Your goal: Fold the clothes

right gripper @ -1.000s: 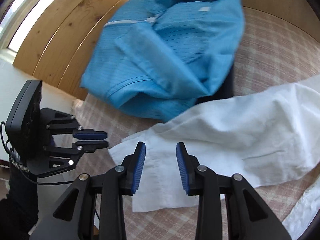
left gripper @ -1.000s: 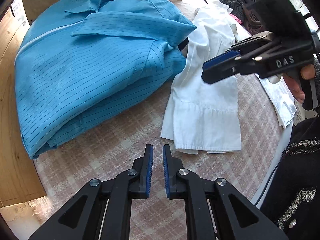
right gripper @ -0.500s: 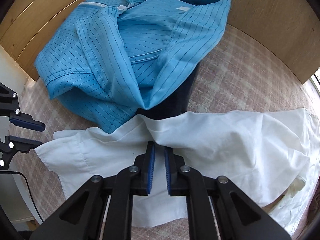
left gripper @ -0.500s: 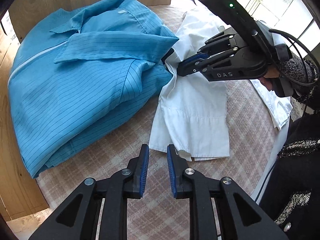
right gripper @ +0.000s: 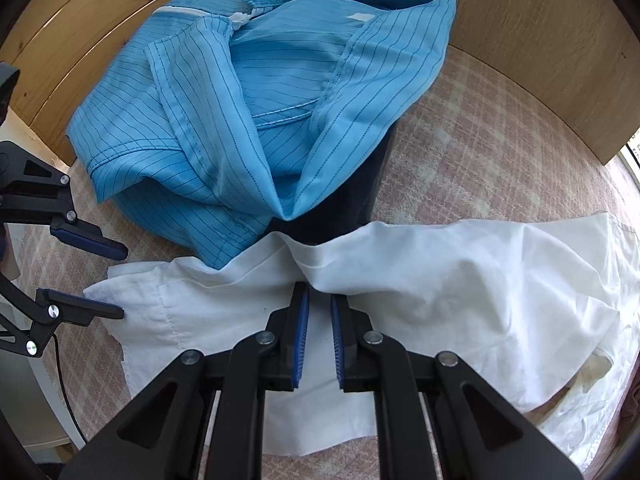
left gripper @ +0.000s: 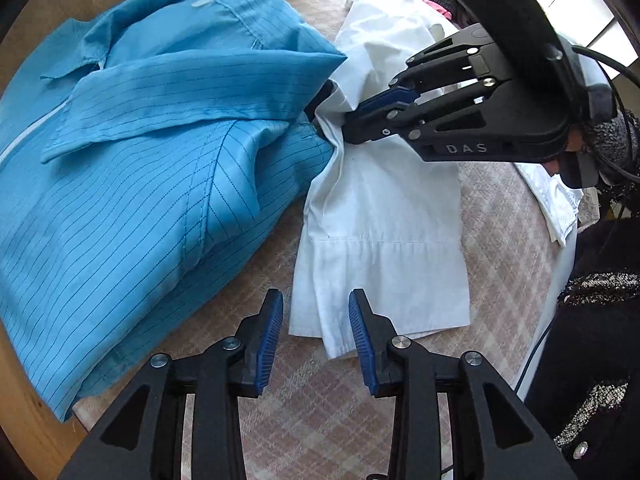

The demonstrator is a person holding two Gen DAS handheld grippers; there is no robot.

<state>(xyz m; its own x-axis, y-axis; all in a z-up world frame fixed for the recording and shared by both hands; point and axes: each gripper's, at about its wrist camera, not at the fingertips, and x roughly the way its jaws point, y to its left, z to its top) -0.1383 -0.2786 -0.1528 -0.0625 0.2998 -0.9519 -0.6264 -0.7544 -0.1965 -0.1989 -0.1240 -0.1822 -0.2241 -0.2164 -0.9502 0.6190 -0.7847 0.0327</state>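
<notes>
Fabric of the white shirt (right gripper: 440, 280), lying at six o'clock of the folded blue striped jacket (right gripper: 260, 100), is pinched in the right gripper (right gripper: 319, 300), likely to drag it free; the left gripper (left gripper: 314, 320) gapes over its cuff.

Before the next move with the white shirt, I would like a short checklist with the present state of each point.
1. Right gripper shut on the white shirt: ok, its pads pinch a raised fold near the blue coat.
2. Left gripper open: ok, wide gap.
3. Left gripper lined up with the shirt's cuff end: ok, the hem lies between its fingers, not yet pinched.
4. Blue striped coat free of the right grip: cannot tell, its edge touches the shirt right there.
5. Shirt flat: not ok, wrinkled and bunched.
6. Dark garment under the coat clear of the shirt: cannot tell.
</notes>
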